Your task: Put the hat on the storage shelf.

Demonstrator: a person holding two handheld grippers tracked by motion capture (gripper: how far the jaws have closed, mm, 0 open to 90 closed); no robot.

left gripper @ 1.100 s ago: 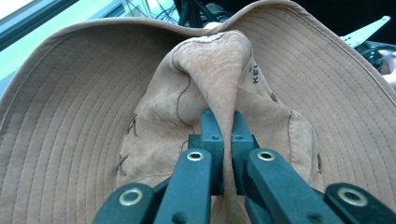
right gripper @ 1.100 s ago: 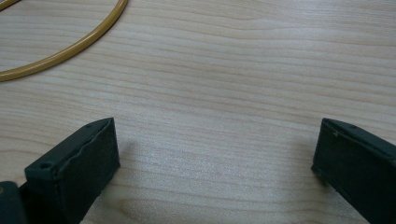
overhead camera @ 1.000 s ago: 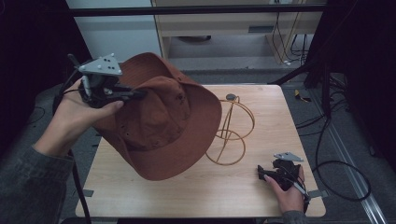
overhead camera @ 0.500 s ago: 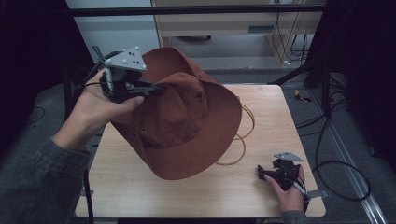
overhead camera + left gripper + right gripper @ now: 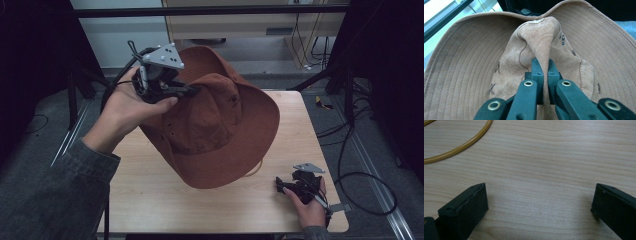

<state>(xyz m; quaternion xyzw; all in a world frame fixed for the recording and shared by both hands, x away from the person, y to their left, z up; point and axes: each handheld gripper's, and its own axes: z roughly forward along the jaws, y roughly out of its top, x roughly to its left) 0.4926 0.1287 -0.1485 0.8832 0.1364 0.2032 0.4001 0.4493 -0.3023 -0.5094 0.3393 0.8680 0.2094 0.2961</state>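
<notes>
high view has the left gripper (image 5: 192,91) up over the far left part of the table (image 5: 150,200), pinching the brown hat (image 5: 220,130) by its crown and carrying it in the air above the tabletop. the hat hangs tilted, brim drooping toward the middle of the table, and it covers most of the gold wire stand (image 5: 256,169), of which just a thin curve peeks out below the brim.

left gripper view makes the grip plain: the 2 black jaws are pressed together on a raised fold of the crown, soft suede-like fabric bunched up between them, the wide brim ringed with rows of stitching spreading all around. small metal eyelets dot the crown's side in the high view.

right gripper (image 5: 285,187) sits low at the near right corner of the table, well apart from the hat. right gripper view shows its 2 jaws spread wide with bare pale wood grain between them, nothing held, and a bit of the stand's round base ring (image 5: 461,147) lying flat on the wood at the upper left.

my read: this is the carry step, hat heading for the stand. the next move calls for centring the crown's hollow over the top of the wire frame and lowering gently, because the floppy brim hides the target and a light wire stand could tip if nudged sideways.
</notes>
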